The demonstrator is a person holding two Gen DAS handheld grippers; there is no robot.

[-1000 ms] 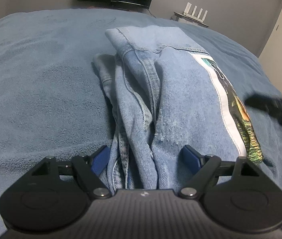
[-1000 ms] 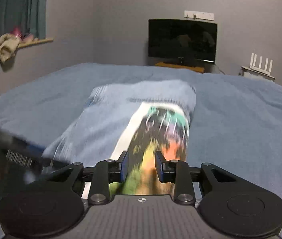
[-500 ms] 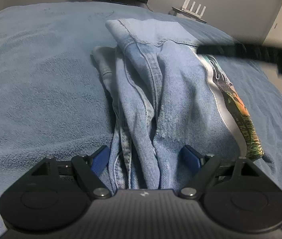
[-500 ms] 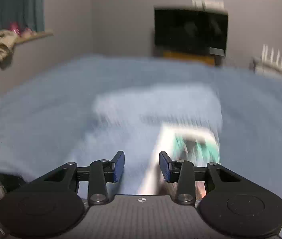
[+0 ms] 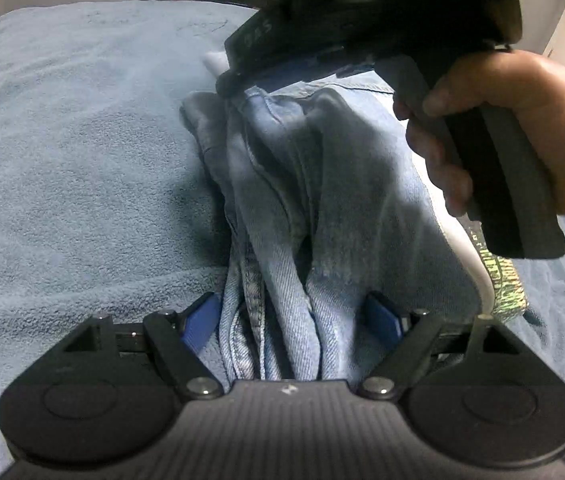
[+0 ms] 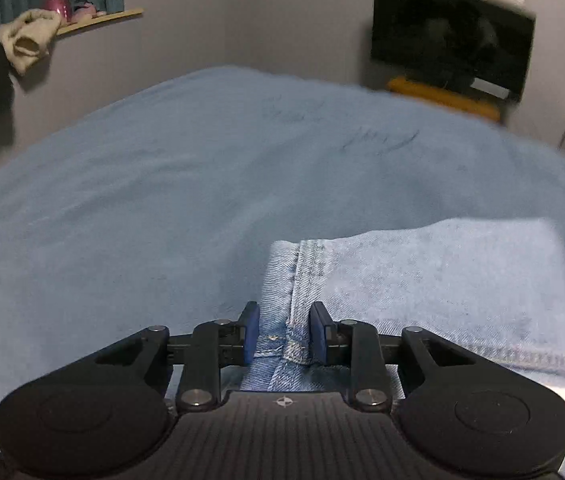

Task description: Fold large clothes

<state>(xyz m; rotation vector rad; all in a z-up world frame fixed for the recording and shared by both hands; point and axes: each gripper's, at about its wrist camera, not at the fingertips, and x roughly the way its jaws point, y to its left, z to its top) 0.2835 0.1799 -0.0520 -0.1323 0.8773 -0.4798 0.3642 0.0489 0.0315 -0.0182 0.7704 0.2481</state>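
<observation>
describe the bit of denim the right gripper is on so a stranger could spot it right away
On the wide blue fleece blanket lies a folded light-blue denim garment. Go to its far left corner, where the right gripper straddles a thick double-stitched seam. That raised seam, with a small rivet, sets it apart from the flat plain denim to its right.

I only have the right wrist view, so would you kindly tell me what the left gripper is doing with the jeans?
Observer: The left gripper has its jaws wide apart, straddling the bunched near end of the jeans.
Operator: Is anything lying alongside them?
Observer: Yes, printed fabric with a white edge runs along their right side.
Operator: Where does my right gripper appear?
Observer: At the jeans' far end, held by the right hand.
</observation>
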